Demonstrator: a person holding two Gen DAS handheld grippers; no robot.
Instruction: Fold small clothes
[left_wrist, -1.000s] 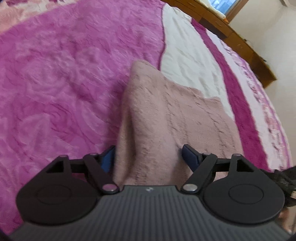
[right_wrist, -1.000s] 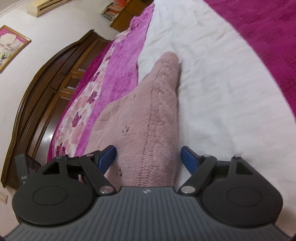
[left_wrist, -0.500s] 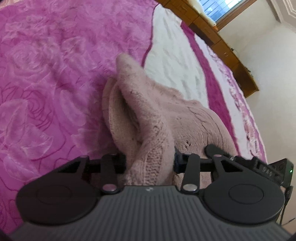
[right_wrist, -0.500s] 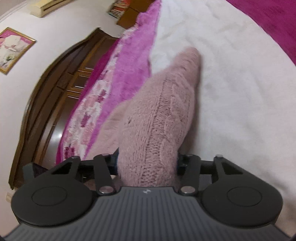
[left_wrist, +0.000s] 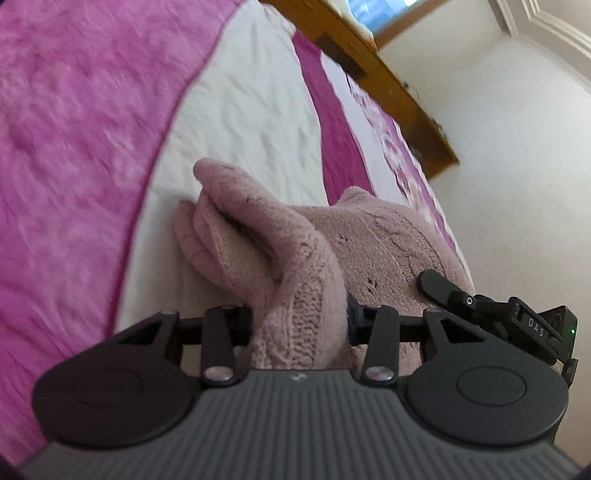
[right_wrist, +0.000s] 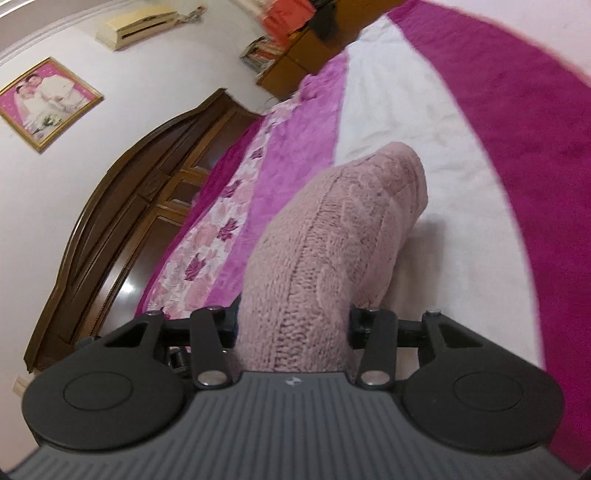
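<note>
A small dusty-pink knitted garment (left_wrist: 388, 243) lies on the bed. My left gripper (left_wrist: 300, 319) is shut on one bunched edge of it and holds that edge raised, so the cloth folds over itself. My right gripper (right_wrist: 293, 325) is shut on another bunched edge of the same garment (right_wrist: 343, 225), also raised off the bed. The right gripper's black body shows in the left wrist view (left_wrist: 495, 314), close beside the left one. The fingertips of both are buried in the knit.
The bed has a magenta plush blanket (left_wrist: 74, 155) with a white band (left_wrist: 251, 110) and a floral border (right_wrist: 207, 243). A wooden headboard (right_wrist: 122, 206) stands left in the right wrist view; a wooden bed frame (left_wrist: 399, 96) and white wall lie beyond.
Both grippers closed on the garment's edges from open, then lifted and carried them across the bed. The garment has gone from flat to bunched and folded over.
</note>
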